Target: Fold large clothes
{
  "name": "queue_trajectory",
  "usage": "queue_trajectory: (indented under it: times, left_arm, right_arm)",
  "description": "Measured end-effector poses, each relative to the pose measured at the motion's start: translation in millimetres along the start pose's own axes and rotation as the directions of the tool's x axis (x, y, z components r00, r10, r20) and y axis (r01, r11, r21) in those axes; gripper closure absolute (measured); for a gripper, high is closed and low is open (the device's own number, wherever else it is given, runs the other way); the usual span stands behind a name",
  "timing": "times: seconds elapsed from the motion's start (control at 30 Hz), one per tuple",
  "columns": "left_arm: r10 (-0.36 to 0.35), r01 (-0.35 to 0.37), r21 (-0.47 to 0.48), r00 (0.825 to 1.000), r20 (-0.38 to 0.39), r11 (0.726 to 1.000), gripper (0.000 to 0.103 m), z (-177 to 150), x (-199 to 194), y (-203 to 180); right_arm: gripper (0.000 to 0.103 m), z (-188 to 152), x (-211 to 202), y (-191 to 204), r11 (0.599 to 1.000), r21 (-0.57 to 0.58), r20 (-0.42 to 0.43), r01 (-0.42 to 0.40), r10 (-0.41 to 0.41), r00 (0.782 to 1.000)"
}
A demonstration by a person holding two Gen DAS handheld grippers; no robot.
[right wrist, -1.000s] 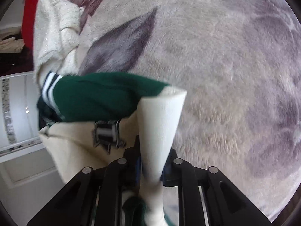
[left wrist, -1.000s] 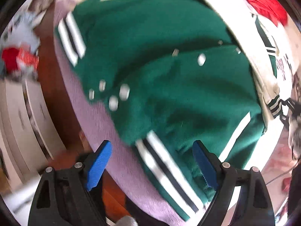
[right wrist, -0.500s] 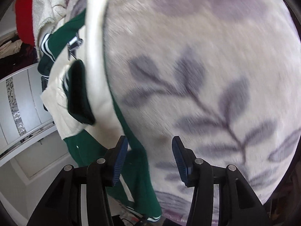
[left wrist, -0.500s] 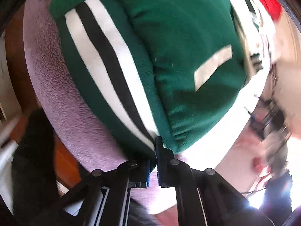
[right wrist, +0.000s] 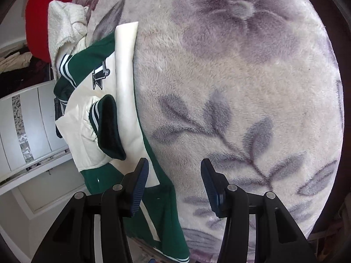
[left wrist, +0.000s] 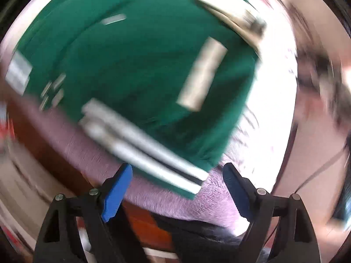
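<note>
A green varsity jacket [left wrist: 136,65] with cream sleeves and a striped hem [left wrist: 149,149] lies on a plush blanket. The left wrist view is blurred by motion. My left gripper [left wrist: 177,188] is open and empty, just short of the striped hem. In the right wrist view the jacket [right wrist: 101,118] lies folded at the left, a cream sleeve [right wrist: 126,83] laid along its edge. My right gripper [right wrist: 174,188] is open and empty, over the blanket beside the jacket's edge.
The floral grey-and-cream blanket [right wrist: 241,87] covers the bed. A cream fleece garment [right wrist: 63,26] and a red cloth [right wrist: 37,22] lie beyond the jacket. White cabinet doors [right wrist: 28,120] stand at the left. The bed's edge and a reddish floor [left wrist: 144,225] show below.
My left gripper was shut on the striped hem half a second ago; it has let go, opened and pulled back. My right gripper released the cream sleeve earlier and stays open.
</note>
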State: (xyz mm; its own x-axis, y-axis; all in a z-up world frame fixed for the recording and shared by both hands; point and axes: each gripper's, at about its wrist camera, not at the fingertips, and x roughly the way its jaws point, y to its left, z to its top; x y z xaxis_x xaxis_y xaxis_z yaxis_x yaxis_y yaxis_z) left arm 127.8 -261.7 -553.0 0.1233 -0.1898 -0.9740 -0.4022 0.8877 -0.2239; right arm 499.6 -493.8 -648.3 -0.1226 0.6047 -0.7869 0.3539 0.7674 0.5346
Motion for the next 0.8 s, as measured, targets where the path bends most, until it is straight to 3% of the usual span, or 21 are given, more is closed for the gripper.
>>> queue_trajectory:
  times: [0.03, 0.1, 0.17, 0.23, 0.27, 0.3, 0.33, 0.4, 0.5, 0.6, 0.67, 0.8]
  left_arm:
    - [0.054, -0.052, 0.092, 0.998, -0.022, 0.994, 0.019, 7, 14, -23]
    - [0.096, -0.086, 0.208, 0.994, -0.043, 0.974, 0.019, 8, 37, -51]
    - [0.210, -0.179, 0.319, 0.975, -0.068, 0.931, 0.019, 6, 75, -76]
    - [0.298, -0.259, 0.369, 0.953, -0.053, 0.893, 0.020, 5, 97, -85]
    - [0.301, -0.267, 0.366, 0.953, -0.038, 0.891, 0.025, 4, 99, -85]
    - [0.318, -0.297, 0.350, 0.948, -0.003, 0.888, 0.049, 3, 96, -81]
    - [0.294, -0.282, 0.330, 0.956, 0.015, 0.901, 0.052, 4, 89, -77]
    - [0.259, -0.264, 0.300, 0.964, 0.055, 0.917, 0.085, 3, 73, -70]
    - [0.224, -0.246, 0.297, 0.969, 0.105, 0.923, 0.087, 7, 48, -68]
    - [0.198, -0.227, 0.277, 0.972, 0.130, 0.934, 0.087, 8, 22, -61]
    - [0.176, -0.206, 0.248, 0.975, 0.138, 0.947, 0.088, 9, 0, -52]
    - [0.126, -0.148, 0.127, 0.978, 0.166, 0.981, 0.089, 14, -43, -18]
  right_arm:
    - [0.051, 4, -3, -8, 1.000, 0.014, 0.003, -0.001, 0.001, 1.000]
    - [0.051, 4, -3, -12, 1.000, 0.027, 0.003, 0.001, -0.001, 1.000]
    - [0.051, 6, 0, -12, 1.000, 0.020, 0.005, 0.013, -0.013, 1.000]
    - [0.051, 9, 3, -9, 1.000, 0.018, 0.003, 0.009, -0.009, 1.000]
    - [0.051, 12, 5, -7, 1.000, 0.018, 0.006, 0.007, -0.008, 1.000]
    - [0.051, 16, 8, -3, 1.000, 0.015, 0.006, 0.005, -0.005, 1.000]
    - [0.051, 20, 10, 0, 1.000, 0.011, 0.007, -0.004, 0.004, 1.000]
    - [0.048, 35, 17, 10, 0.999, -0.003, 0.015, -0.043, 0.043, 0.999]
    - [0.046, 64, 33, 28, 0.992, -0.026, 0.041, -0.122, 0.123, 0.992]
    - [0.047, 92, 61, 38, 0.989, 0.017, 0.039, -0.147, 0.146, 0.988]
    - [0.092, 98, 67, 46, 0.987, 0.027, 0.067, -0.159, 0.157, 0.985]
    - [0.094, 82, 48, 101, 0.995, -0.077, 0.104, -0.062, 0.070, 0.992]
